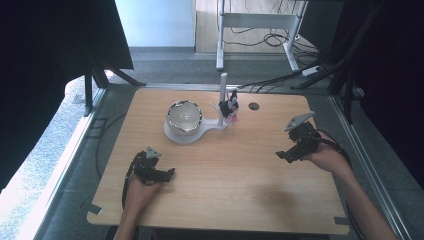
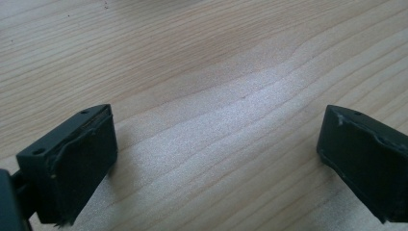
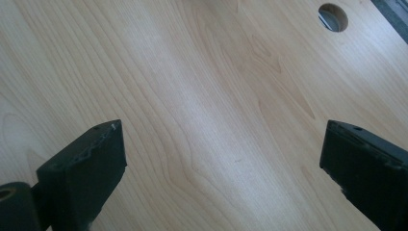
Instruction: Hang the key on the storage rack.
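**Two open grippers resting low over a wooden table, a bowl and a small toy on a stand ahead**

The left gripper, black and held in the person's left hand near the table's front edge, has its two jaws spread wide apart with nothing between them; the left gripper view shows bare pale wood grain in the gap; the right gripper, also black, with a grey three-cornered plate on top, sits at the right side of the table, its jaws likewise wide apart and empty; the right gripper view shows a round cable hole in the light wooden table farther off.

Well ahead of both grippers, near the table's far middle, stands a white plastic stand with a flat base and an upright post; a shiny round metal bowl sits in the base's ring at the left; a small black and pink toy figure hangs or leans just beside the post, which I cannot tell.

The bowl looks stiff, light and slippery, so its rim seems the best place to pinch; the toy looks small and light, probably easiest taken around its body; the stand may slide or tip if pulled sideways.
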